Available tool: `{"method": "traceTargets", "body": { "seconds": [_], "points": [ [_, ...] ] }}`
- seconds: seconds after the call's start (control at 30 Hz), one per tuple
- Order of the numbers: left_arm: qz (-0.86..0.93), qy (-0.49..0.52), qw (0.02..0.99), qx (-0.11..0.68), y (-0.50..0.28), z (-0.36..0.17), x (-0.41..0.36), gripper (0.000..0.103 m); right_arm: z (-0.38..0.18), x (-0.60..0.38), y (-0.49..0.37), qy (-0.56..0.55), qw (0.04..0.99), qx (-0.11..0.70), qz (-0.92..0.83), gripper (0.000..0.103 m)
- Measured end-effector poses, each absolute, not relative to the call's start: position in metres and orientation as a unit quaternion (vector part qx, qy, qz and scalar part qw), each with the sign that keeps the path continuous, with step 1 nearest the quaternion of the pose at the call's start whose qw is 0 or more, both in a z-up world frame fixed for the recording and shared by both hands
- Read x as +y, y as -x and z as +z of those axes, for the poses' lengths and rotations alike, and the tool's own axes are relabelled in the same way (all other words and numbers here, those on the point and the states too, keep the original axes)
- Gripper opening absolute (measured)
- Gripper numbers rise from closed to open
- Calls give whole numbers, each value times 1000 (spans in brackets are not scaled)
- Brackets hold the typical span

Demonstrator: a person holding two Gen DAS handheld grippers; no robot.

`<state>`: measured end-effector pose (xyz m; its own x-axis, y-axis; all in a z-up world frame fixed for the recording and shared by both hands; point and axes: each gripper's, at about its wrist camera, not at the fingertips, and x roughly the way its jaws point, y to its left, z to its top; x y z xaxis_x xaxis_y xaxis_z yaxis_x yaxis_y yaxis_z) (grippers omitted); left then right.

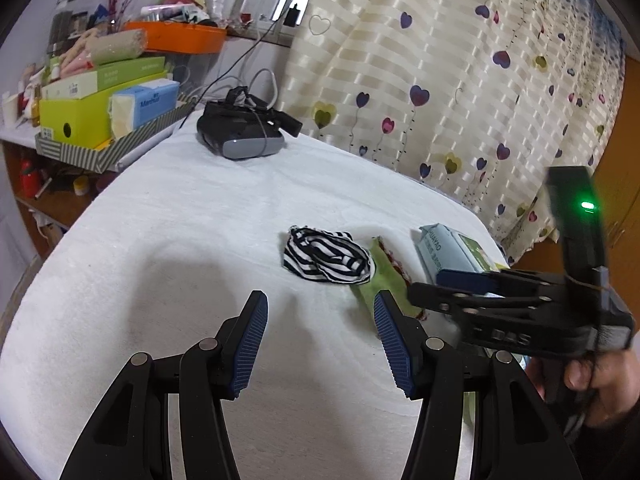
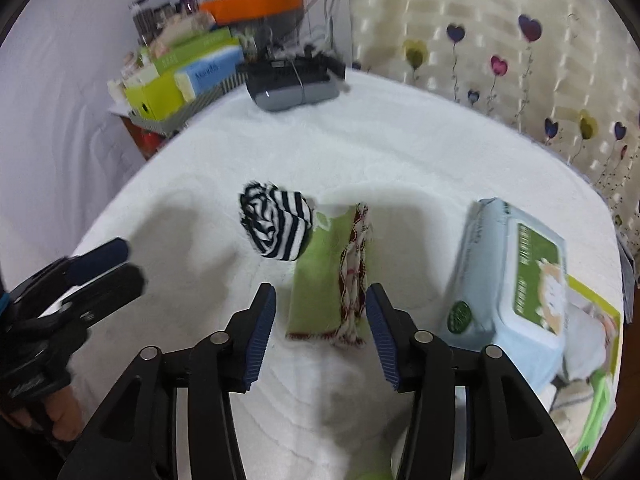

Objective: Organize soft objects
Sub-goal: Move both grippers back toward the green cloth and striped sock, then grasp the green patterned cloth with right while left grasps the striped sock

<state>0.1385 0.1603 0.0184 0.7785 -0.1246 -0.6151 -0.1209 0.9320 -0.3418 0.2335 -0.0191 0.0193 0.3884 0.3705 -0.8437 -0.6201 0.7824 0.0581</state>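
A crumpled black-and-white striped cloth (image 1: 326,256) lies on the white blanket (image 1: 192,220); it also shows in the right wrist view (image 2: 274,224). Beside it on the right lies a folded green cloth with a red patterned edge (image 2: 330,276), partly seen in the left wrist view (image 1: 378,276). My left gripper (image 1: 320,344) is open and empty, short of the striped cloth. My right gripper (image 2: 320,334) is open and empty, its fingers either side of the green cloth's near end, above it.
A light-blue wet-wipes pack (image 2: 508,272) lies right of the green cloth, with a green-edged item (image 2: 592,392) under it. A black and grey headset (image 1: 240,128) sits at the blanket's far side. Boxes and an orange tray (image 1: 184,36) crowd the shelf at far left. A heart-print curtain (image 1: 460,80) hangs behind.
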Motion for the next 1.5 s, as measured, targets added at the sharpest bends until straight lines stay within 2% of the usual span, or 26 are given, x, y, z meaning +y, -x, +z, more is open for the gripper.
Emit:
{"method": "traceTargets", "body": {
  "seconds": [0.43, 0.5, 0.53, 0.57, 0.67, 1.0, 1.5],
  "points": [
    [-7, 190, 920, 342, -147, 14, 163, 55, -15, -2, -269, 148, 784, 532, 283, 48],
    [-6, 188, 920, 345, -149, 14, 162, 55, -13, -2, -267, 160, 788, 523, 284, 41],
    [-6, 187, 919, 347, -151, 13, 161, 55, -12, -2, -265, 167, 788, 518, 286, 28],
    [-7, 187, 918, 349, -152, 13, 160, 55, -11, -1, -263, 169, 787, 516, 294, 21],
    [-10, 189, 916, 354, -155, 14, 159, 55, -8, 3, -255, 196, 790, 498, 298, 18],
    [-5, 188, 914, 358, -166, 14, 156, 55, 7, -1, -230, 182, 785, 474, 354, 17],
    [18, 154, 905, 395, -215, -13, 140, 55, 26, -29, -233, 144, 816, 444, 340, 17]
  ]
}}
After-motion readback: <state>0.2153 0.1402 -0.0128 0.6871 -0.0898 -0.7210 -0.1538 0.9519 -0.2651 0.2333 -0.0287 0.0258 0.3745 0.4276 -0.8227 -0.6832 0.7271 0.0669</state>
